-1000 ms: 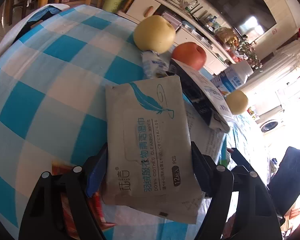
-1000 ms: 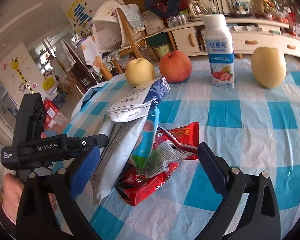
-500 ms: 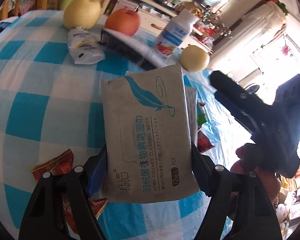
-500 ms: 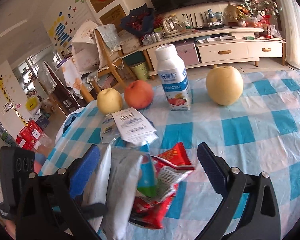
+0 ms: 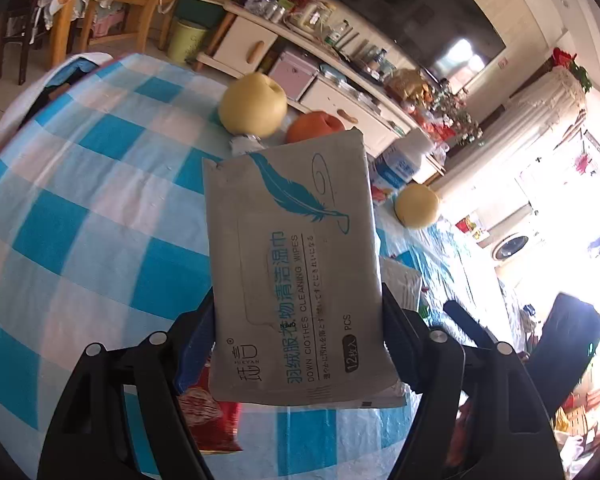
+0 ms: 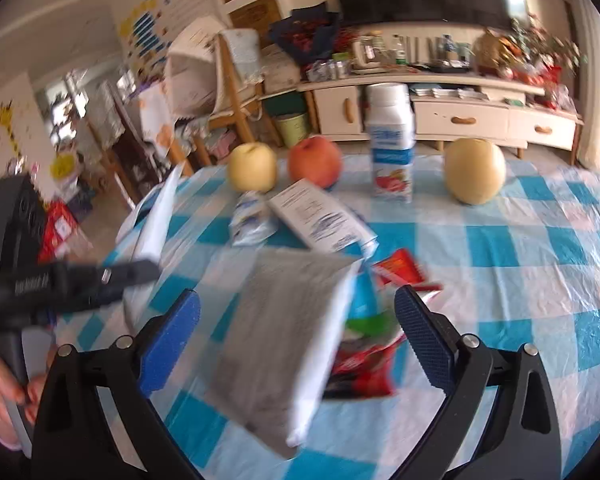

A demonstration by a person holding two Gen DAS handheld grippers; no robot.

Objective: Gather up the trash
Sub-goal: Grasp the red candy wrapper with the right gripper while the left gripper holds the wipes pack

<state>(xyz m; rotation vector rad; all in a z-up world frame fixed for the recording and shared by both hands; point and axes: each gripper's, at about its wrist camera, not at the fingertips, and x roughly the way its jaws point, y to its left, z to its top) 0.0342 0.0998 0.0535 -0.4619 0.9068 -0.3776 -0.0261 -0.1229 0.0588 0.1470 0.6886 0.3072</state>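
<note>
Left gripper: clamped on a wipes packet, blue pads pressed against the packet's two long edges near its lower end; the packet is held flat-on to the camera, feather print at the top, and most of its length sticks out past the fingertips.
Under left gripper: a red snack wrapper is seen below the packet on the checked tablecloth; touching or not cannot be told.
Right gripper: jaws wide apart, nothing gripped; a grey-white packet, blurred, is seen in the gap between the pads, clear of both.
Trash pile: a red wrapper and a green-and-blue wrapper lie just behind the blurred packet; another red wrapper lies beyond them.
Middle of table: a white printed pouch and a small crumpled blue-white wrapper lie side by side in front of the fruit.
Far row: yellow pear, red apple, milk bottle upright, second pear, set apart along the far edge.
Left side: the other gripper handle is seen held in a hand.
Background: cream sideboard behind the table.
</note>
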